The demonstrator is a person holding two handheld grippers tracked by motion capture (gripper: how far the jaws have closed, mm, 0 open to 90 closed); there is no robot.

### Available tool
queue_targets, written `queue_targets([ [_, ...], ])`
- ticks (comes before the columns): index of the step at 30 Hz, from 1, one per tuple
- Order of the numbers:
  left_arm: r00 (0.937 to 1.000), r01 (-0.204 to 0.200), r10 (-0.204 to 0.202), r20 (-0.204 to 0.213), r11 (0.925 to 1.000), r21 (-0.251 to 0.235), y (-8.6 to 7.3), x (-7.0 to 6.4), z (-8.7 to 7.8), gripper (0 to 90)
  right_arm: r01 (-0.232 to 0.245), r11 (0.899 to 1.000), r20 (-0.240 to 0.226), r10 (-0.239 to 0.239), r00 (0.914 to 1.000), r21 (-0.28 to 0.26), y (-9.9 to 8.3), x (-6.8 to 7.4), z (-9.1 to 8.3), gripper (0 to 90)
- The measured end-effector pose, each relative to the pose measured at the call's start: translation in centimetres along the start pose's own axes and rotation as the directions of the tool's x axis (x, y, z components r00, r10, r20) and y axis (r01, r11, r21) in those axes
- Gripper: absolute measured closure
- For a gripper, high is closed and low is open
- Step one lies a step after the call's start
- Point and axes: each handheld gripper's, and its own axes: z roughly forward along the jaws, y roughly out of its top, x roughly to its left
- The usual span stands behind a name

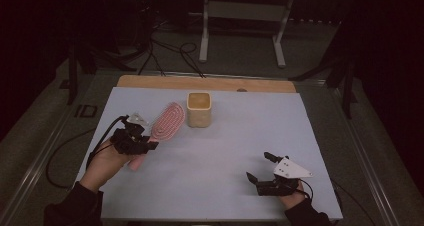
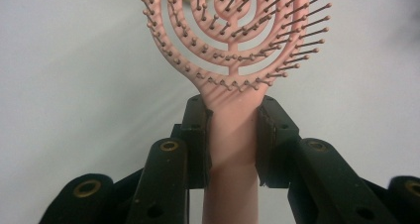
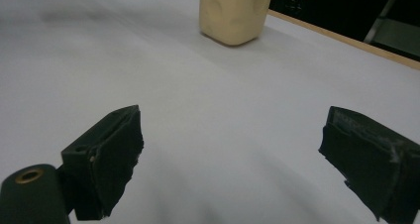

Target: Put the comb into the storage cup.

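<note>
A pink hairbrush (image 1: pixel 167 122) with an open, ribbed head lies on the white table sheet (image 1: pixel 240 131), its head pointing toward a cream square cup (image 1: pixel 199 109). My left gripper (image 1: pixel 146 145) is shut on the brush's handle; in the left gripper view the pink hairbrush (image 2: pixel 233 135) has its neck clamped between both black pads, bristles facing the camera. My right gripper (image 1: pixel 261 167) rests low at the front right, open, with nothing between its pads (image 3: pixel 111 154). The cream cup (image 3: pixel 235 11) stands far ahead of it.
A wooden table edge (image 1: pixel 205 82) runs along the back of the sheet. Beyond it are cables and a white metal stand (image 1: pixel 245 16) on the dark floor. Bare sheet lies between the two grippers.
</note>
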Motion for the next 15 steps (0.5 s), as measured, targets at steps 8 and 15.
queue_targets([
  [8, 0.9998, -0.019, 0.019, 0.001, 0.9994, -0.029, 1.4, -0.5, -0.2, 69.9, 0.003, 1.0, 0.002, -0.003, 1.0, -0.002, 0.1, 0.0, 0.0, 8.6],
  [15, 0.9999, -0.016, 0.017, 0.003, 0.9975, -0.069, 2.6, -0.6, 0.0, 70.0, 0.0, 1.0, 0.001, 0.0, 1.0, 0.002, 0.0, 0.0, 0.1, 8.6],
])
